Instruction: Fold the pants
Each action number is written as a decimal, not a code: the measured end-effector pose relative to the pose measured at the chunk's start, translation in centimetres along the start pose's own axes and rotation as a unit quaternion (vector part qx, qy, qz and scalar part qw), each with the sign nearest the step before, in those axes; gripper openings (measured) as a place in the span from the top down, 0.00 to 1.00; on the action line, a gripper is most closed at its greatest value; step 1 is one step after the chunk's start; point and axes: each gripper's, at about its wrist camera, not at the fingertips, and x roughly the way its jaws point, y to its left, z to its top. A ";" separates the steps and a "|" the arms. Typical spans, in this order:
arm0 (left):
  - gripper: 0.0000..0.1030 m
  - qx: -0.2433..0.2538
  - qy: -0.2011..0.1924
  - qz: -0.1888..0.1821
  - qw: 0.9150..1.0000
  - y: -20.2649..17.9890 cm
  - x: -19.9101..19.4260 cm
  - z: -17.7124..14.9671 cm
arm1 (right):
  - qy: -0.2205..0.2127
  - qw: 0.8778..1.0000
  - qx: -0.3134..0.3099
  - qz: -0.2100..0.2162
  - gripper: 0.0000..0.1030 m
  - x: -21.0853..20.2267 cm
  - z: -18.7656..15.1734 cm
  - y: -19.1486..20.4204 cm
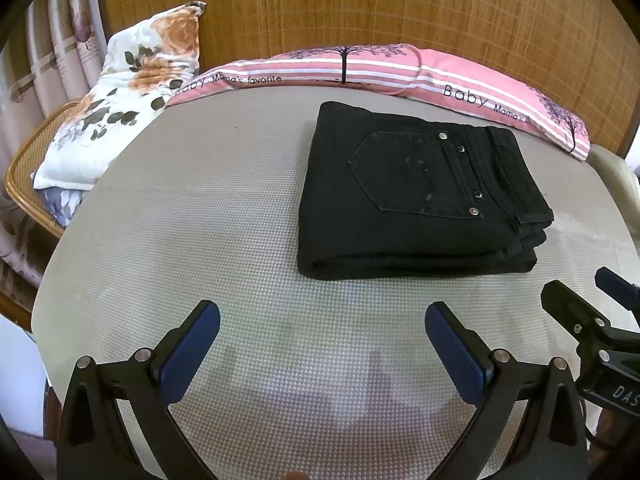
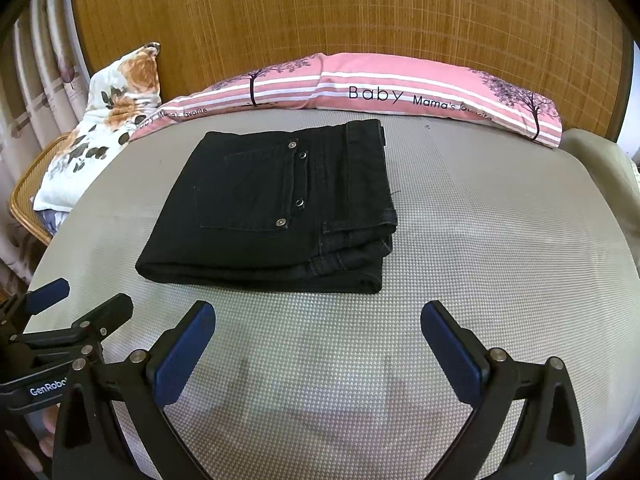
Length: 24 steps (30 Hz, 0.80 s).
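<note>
Grey mattress (image 1: pixel 200 208) with a bamboo screen (image 1: pixel 360 4) behind it. Floral pillow (image 1: pixel 132 92) far left, then a pink "Baby" pillow (image 1: pixel 348 65) along the back. Black jeans (image 1: pixel 412 196) sit folded mid-mattress. Left tongs (image 1: pixel 322 320) and right tongs (image 2: pixel 318 318) both spread wide, holding nothing, just short of the jeans.
</note>
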 end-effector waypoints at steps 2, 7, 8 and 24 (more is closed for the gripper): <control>0.01 0.000 0.000 0.001 1.000 0.0 0.0 0.0 | 0.002 1.000 0.001 0.001 0.01 0.1 0.0 0.0; 0.01 -0.003 0.002 0.005 1.000 0.0 0.1 -0.1 | 0.004 1.000 0.001 0.002 0.01 0.2 -0.1 0.0; 0.01 -0.003 0.003 0.006 1.000 0.0 0.2 -0.1 | 0.005 1.000 0.001 0.002 0.01 0.2 -0.1 0.0; 0.01 -0.001 0.006 0.011 1.000 0.0 0.4 -0.3 | 0.010 1.000 0.001 -0.001 0.01 0.6 -0.2 -0.1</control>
